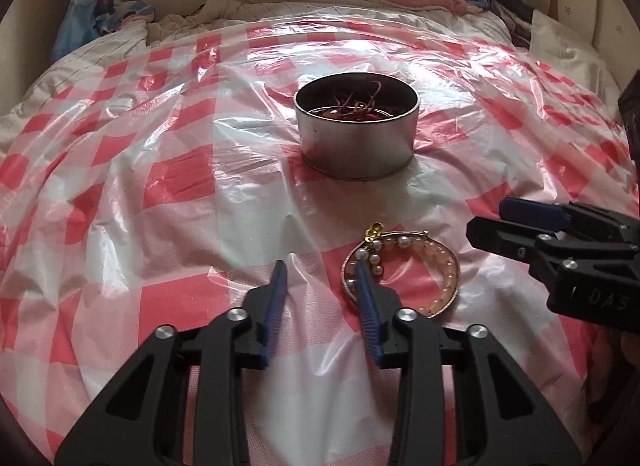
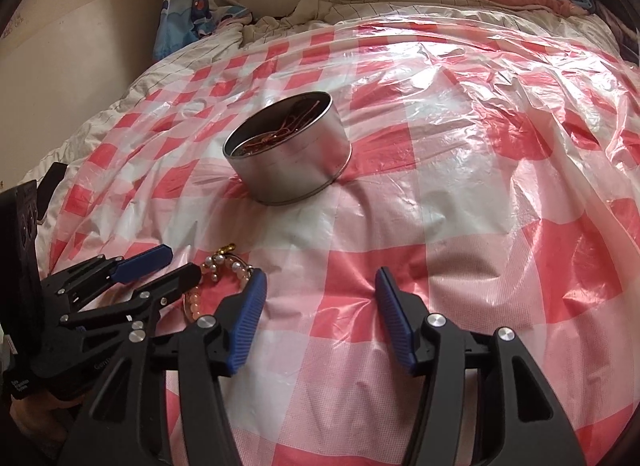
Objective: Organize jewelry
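A gold bangle (image 1: 440,266) strung with pink and white pearl beads lies on the checked plastic sheet, a small gold charm at its top. My left gripper (image 1: 322,266) stands open. Its right fingertip (image 1: 363,270) lies inside the bangle's left rim, so that rim sits between the fingers with the pads apart from it. To the right of the bangle my right gripper (image 1: 488,221) is open, low over the sheet, with only plastic between its fingers (image 2: 320,286). In the right wrist view the bangle (image 2: 224,266) is half hidden behind the left gripper (image 2: 182,262).
A round metal tin (image 1: 356,137) holding tangled reddish wire jewelry stands beyond the bangle, also in the right wrist view (image 2: 296,169). The red-and-white plastic sheet (image 1: 160,185) covers a soft bed. Rumpled bedding (image 1: 240,1) and curtains lie at the back.
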`<state>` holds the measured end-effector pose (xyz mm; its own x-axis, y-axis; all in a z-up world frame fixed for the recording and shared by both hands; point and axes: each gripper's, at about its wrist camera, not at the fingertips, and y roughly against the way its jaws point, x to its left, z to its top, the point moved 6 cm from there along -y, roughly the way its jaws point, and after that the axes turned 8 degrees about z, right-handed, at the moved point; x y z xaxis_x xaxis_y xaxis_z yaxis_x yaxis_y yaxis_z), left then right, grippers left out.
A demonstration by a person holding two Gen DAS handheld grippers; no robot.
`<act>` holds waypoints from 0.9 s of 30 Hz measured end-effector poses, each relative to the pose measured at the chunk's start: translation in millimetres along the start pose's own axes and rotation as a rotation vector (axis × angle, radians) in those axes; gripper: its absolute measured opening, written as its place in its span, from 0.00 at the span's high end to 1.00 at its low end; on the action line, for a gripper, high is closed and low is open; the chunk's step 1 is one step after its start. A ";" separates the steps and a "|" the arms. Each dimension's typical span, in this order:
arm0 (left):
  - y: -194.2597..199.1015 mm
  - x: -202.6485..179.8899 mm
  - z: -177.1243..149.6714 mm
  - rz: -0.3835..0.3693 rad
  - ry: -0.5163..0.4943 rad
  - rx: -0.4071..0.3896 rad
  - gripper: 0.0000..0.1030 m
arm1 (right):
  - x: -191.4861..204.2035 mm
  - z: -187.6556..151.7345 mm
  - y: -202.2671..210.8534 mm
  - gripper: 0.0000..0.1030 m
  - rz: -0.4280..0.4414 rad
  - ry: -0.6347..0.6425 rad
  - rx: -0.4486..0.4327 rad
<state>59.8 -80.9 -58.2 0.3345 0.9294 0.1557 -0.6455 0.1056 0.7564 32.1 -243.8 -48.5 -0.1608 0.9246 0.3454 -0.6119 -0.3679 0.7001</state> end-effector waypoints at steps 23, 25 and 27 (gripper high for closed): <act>12.1 -9.8 -10.7 -0.092 0.008 -0.015 0.99 | 0.4 0.3 -1.2 0.44 -0.001 0.004 0.006; 14.1 -7.2 -9.3 -0.122 0.037 -0.017 0.99 | 0.3 0.2 -1.3 0.44 0.001 0.002 0.005; 10.1 -5.9 -9.3 -0.129 0.045 0.007 0.99 | 0.6 0.2 -1.7 0.43 0.001 0.002 0.006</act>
<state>44.9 -82.0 -57.4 0.3831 0.9233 0.0282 -0.5942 0.2229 0.7728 33.2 -242.7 -49.4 -0.1630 0.9244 0.3448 -0.6072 -0.3695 0.7034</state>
